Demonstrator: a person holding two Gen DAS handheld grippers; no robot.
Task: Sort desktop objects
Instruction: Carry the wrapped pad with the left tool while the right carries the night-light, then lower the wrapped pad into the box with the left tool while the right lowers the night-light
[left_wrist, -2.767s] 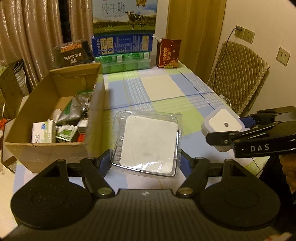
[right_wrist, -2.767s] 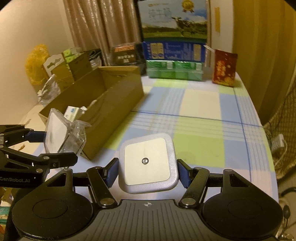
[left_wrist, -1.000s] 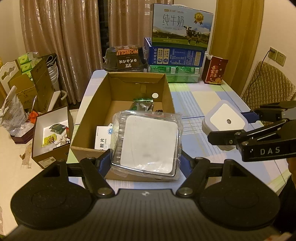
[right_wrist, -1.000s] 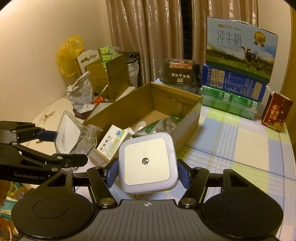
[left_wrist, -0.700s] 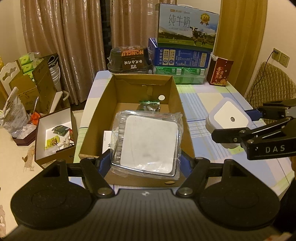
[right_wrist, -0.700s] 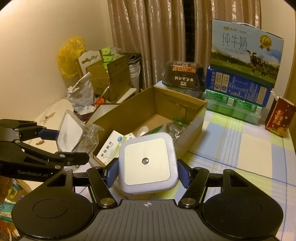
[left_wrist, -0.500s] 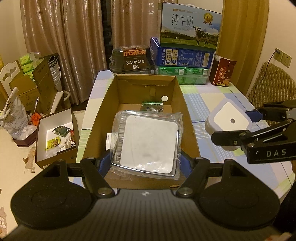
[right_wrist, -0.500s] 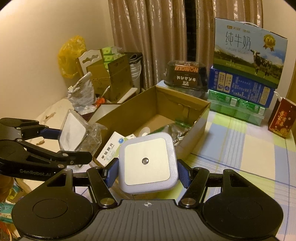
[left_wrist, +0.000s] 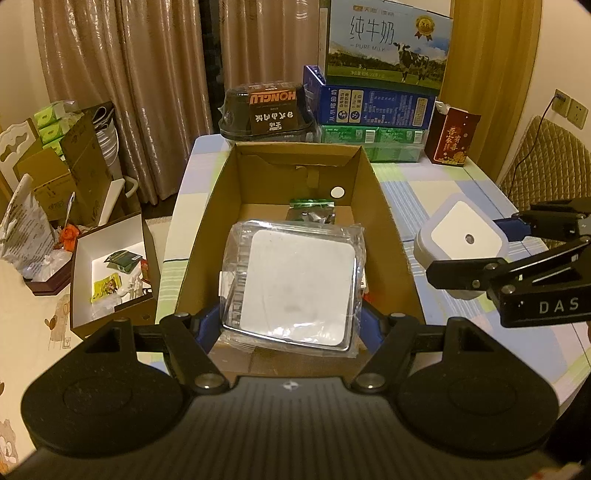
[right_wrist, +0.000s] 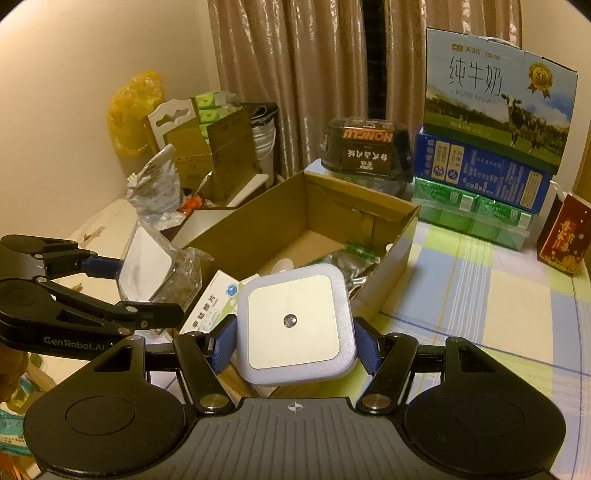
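Observation:
My left gripper (left_wrist: 290, 325) is shut on a white square pad in a clear plastic wrapper (left_wrist: 295, 288) and holds it above the near end of an open cardboard box (left_wrist: 207, 229). My right gripper (right_wrist: 293, 349) is shut on a white square night light (right_wrist: 293, 321) and holds it above the table by the box's near right corner (right_wrist: 384, 280). The night light also shows in the left wrist view (left_wrist: 461, 236), and the wrapped pad in the right wrist view (right_wrist: 147, 264). The box holds a medicine carton (right_wrist: 210, 306) and a green foil packet (left_wrist: 314, 210).
Milk cartons (left_wrist: 384, 70) and a black food tray (left_wrist: 269, 110) stand stacked at the table's far end, with a red packet (left_wrist: 450, 136) beside them. A white open box (left_wrist: 107, 266) and other cartons (left_wrist: 70, 162) sit on the floor at left. A chair (left_wrist: 546, 162) stands at right.
Both grippers have moved left from over the table to the cardboard box, each still holding its object. In the last half second the left one edged further over the box.

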